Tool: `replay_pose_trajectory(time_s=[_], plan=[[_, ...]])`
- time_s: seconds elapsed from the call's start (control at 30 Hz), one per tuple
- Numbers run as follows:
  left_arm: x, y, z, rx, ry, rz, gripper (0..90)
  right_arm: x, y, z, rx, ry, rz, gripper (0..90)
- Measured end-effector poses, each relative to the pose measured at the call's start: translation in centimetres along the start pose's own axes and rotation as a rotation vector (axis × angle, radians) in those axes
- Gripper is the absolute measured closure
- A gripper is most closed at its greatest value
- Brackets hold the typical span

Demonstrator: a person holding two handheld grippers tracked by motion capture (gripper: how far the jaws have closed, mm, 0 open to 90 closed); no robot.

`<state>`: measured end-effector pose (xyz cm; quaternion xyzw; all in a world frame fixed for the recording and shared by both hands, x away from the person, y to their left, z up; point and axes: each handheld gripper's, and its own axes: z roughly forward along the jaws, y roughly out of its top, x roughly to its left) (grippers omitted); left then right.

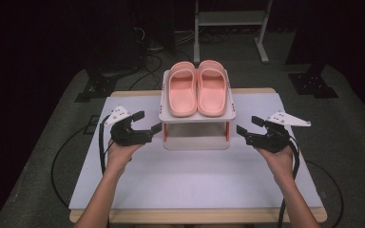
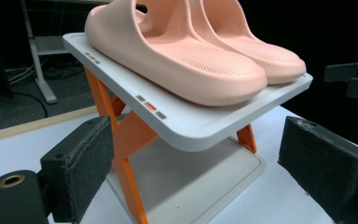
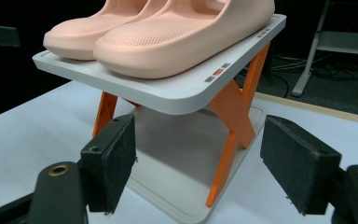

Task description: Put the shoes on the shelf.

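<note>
A pair of pink slippers (image 1: 197, 88) lies side by side on the top shelf of a small white rack (image 1: 197, 117) with orange cross legs (image 2: 123, 140). My left gripper (image 1: 148, 121) hovers open just left of the rack, jaws spread wide, nothing between them. My right gripper (image 1: 248, 125) is open on the rack's right side, also holding nothing. In the left gripper view the slippers (image 2: 191, 51) sit above the pads (image 2: 81, 163). The right gripper view looks up at the slippers (image 3: 168, 32) and the rack's near corner (image 3: 177, 95).
The rack stands at the back centre of a white mat (image 1: 195, 175) on a wooden table (image 1: 309, 214). A lower white shelf (image 3: 177, 163) sits beneath the top one. Cables (image 1: 62, 156) trail on the grey floor; a metal frame (image 1: 230, 19) stands behind.
</note>
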<state>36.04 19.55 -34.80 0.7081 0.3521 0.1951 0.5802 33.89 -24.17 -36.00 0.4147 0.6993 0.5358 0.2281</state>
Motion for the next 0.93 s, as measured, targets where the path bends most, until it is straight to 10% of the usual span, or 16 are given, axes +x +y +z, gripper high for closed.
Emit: replay_pose_trajectory(time_s=[0.93], plan=[[-0.9,-4.9,-2.9,-0.011,0.007,-0.051,8.6,0.0,-5.2,-2.2,-0.006,0.008,0.018,22.7]])
